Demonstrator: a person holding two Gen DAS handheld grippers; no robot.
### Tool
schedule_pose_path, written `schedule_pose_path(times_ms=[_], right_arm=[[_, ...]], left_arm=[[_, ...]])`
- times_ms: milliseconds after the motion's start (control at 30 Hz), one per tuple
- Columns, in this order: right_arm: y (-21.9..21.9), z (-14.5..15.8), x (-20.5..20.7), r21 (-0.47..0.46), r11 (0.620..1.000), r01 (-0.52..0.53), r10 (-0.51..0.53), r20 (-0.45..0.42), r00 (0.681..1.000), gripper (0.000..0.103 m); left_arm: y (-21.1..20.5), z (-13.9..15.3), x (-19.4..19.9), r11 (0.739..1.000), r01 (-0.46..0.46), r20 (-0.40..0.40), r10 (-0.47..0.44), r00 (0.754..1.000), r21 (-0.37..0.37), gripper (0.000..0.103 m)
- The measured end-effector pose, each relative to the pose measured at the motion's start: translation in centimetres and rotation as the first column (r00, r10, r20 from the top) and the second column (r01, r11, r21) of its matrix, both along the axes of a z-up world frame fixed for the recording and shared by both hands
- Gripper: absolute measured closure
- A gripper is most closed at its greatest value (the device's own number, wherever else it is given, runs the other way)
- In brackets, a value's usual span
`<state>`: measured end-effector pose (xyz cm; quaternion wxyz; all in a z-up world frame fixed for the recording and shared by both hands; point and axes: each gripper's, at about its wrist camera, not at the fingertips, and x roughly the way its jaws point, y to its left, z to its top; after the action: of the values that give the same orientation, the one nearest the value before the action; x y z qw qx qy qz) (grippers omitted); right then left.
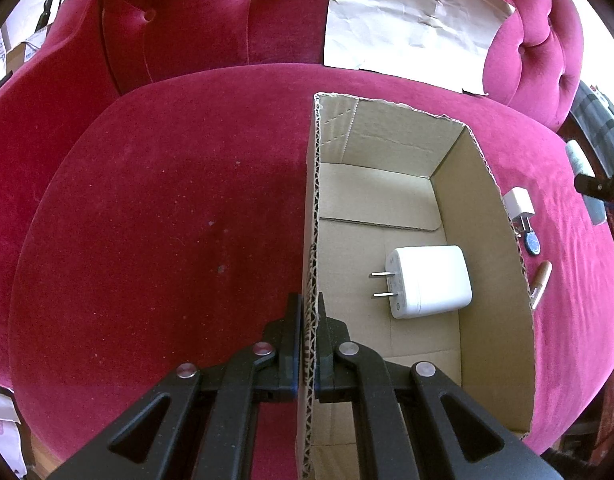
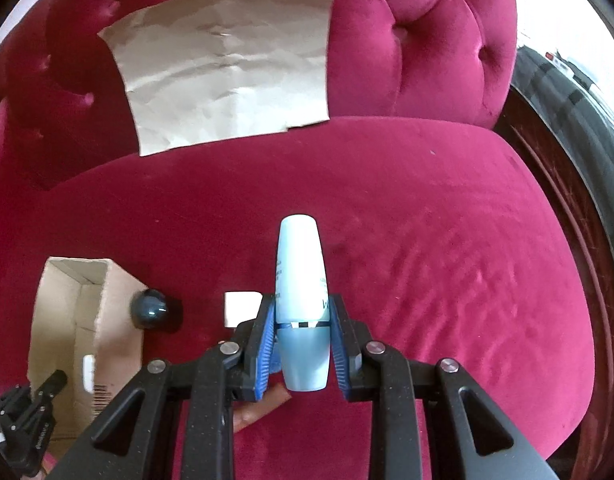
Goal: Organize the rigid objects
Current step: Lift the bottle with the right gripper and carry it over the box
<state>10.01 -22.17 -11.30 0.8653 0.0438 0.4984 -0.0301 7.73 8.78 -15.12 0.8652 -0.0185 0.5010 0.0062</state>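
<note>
At lower centre of the right wrist view, our right tongs [image 2: 302, 344] hold a pale blue bottle [image 2: 301, 300], pads closed on its darker lower section, its long axis running straight ahead along the fingers, rounded white end pointing up-frame. Item: cardboard box [image 2: 73, 320], lower left of that same view, open top; so the box lies to the left of the held bottle, with a dark round object [image 2: 149, 309] and a small white block [image 2: 239, 308] between them on the red velvet sofa seat [image 2: 447, 240]. Item: our left tongs [image 1: 309, 344], lower centre of the left wrist view, closed narrow on the box's near left wall [image 1: 311, 240], one finger outside, one inside. Item: white charger [image 1: 427, 286], lying on the box floor, prongs toward frame left. We judge the coming move a leftward carry of the bottle over the box's right wall; the right hand alone is free for it, the left steadying the box. A crumpled paper sheet [image 2: 227, 64] leans on the backrest, upper frame.
</note>
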Motion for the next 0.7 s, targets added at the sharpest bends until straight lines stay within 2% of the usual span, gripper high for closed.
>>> schedule_pose_path(times_ms=[333,700], right_arm=[[4.0,2.7,-0.3,0.028,0.996,-0.08,0.078,0.055,0.995,0.076],[7.7,3.1,-0.4,0.059,0.984,-0.166,0.162,0.075,0.984,0.076]], left_arm=[[0.0,0.0,0.0,1.0,0.0,0.001,0.0,1.0,0.0,0.099],[0.1,0.0,-0.1,1.0,0.0,0.0,0.0,1.0,-0.001,0.099]])
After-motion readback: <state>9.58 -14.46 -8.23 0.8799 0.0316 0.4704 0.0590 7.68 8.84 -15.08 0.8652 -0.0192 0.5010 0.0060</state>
